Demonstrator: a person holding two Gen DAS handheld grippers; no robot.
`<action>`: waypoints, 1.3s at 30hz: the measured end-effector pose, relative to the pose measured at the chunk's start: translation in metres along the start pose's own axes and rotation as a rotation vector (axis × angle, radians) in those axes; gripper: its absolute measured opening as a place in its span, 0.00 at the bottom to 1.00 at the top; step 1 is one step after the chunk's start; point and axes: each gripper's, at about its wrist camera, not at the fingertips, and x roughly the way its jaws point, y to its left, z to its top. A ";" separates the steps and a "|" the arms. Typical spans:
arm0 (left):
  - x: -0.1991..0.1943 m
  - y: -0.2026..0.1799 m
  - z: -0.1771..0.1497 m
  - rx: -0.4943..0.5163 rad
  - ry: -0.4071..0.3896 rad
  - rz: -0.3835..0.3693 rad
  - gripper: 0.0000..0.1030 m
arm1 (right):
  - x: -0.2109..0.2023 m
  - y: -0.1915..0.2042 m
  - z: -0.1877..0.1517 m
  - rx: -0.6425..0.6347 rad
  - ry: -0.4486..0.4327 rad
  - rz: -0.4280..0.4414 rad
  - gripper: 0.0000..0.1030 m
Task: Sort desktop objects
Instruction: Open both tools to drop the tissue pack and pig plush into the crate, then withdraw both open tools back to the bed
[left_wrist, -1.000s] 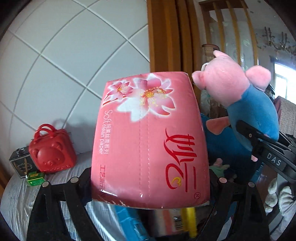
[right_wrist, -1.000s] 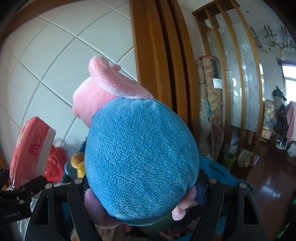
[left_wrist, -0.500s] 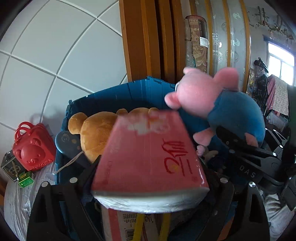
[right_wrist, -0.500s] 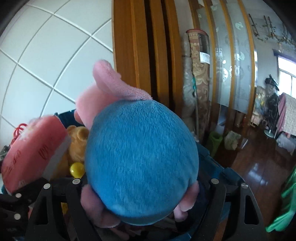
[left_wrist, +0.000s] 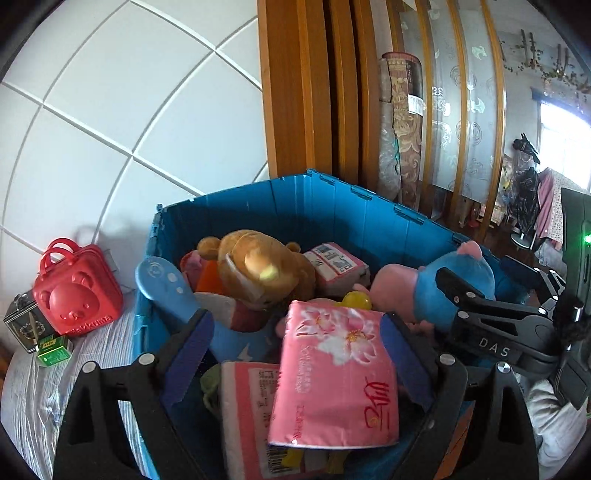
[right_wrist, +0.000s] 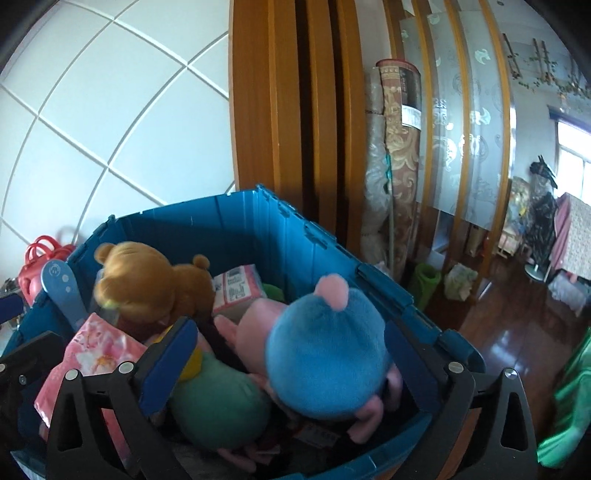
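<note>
A blue plastic crate (left_wrist: 332, 206) holds toys and tissue packs. My left gripper (left_wrist: 299, 354) is open over it; the pink tissue pack (left_wrist: 336, 376) lies loose between its spread fingers, on top of the pile. My right gripper (right_wrist: 291, 365) is open too; the pink and blue plush pig (right_wrist: 325, 354) lies head down in the crate (right_wrist: 229, 229) between its fingers. The pig also shows in the left wrist view (left_wrist: 443, 291), beside the right gripper's body. A brown teddy bear (left_wrist: 258, 269) lies in the crate's middle.
A red bear-shaped case (left_wrist: 77, 291), a dark box (left_wrist: 22, 325) and a small green box (left_wrist: 53, 350) stand on the grey cloth left of the crate. A green plush (right_wrist: 221, 402) and more tissue packs (left_wrist: 336, 266) lie in the crate. A white tiled wall is behind.
Both grippers came down over the crate and opened. The tissue pack and the plush pig were let go and now lie in the crate.
</note>
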 end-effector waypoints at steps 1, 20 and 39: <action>-0.004 0.003 -0.002 -0.004 -0.009 0.006 0.89 | -0.004 0.002 0.000 -0.001 -0.005 0.002 1.00; -0.085 0.196 -0.072 -0.273 -0.061 0.247 0.93 | -0.106 0.181 0.013 -0.163 -0.216 0.285 1.00; -0.129 0.502 -0.224 -0.572 0.111 0.566 0.93 | -0.056 0.515 -0.040 -0.339 0.020 0.590 1.00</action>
